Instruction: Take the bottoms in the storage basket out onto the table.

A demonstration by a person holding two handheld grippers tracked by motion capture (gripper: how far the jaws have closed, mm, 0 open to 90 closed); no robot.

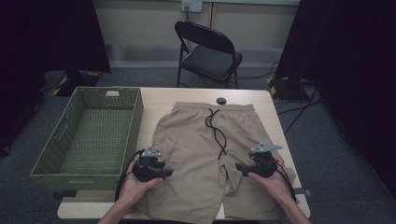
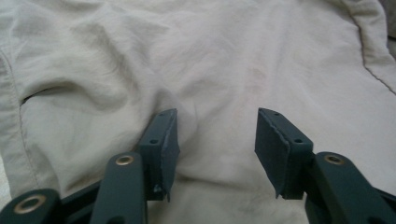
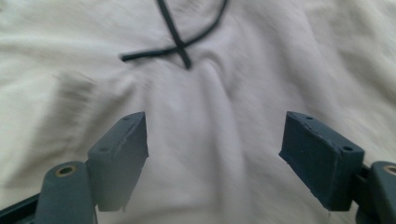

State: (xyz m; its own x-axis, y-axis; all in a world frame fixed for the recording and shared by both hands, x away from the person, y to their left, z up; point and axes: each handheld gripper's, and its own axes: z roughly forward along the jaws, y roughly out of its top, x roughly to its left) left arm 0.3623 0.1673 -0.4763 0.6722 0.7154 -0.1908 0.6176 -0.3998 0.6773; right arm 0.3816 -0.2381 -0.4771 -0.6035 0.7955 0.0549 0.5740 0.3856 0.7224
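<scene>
Left gripper (image 1: 164,172) and right gripper (image 1: 239,167), low in the frame, rest on the shorts (image 1: 196,140) spread mid-table; jaws released, holding nothing. Risk: pinching one fabric layer, bunching the fold.

Recording studio or lab space, black curtains (image 1: 56,32) hung at both sides, grey carpet (image 1: 327,154) crossed by cables, lone folding chair (image 1: 208,49) set behind a small wooden counter (image 1: 159,95) — wall outlet (image 1: 191,5) seen above.

Left gripper (image 1: 169,172) and right gripper (image 1: 238,167) point inward toward each other, jaws apart and empty.
</scene>
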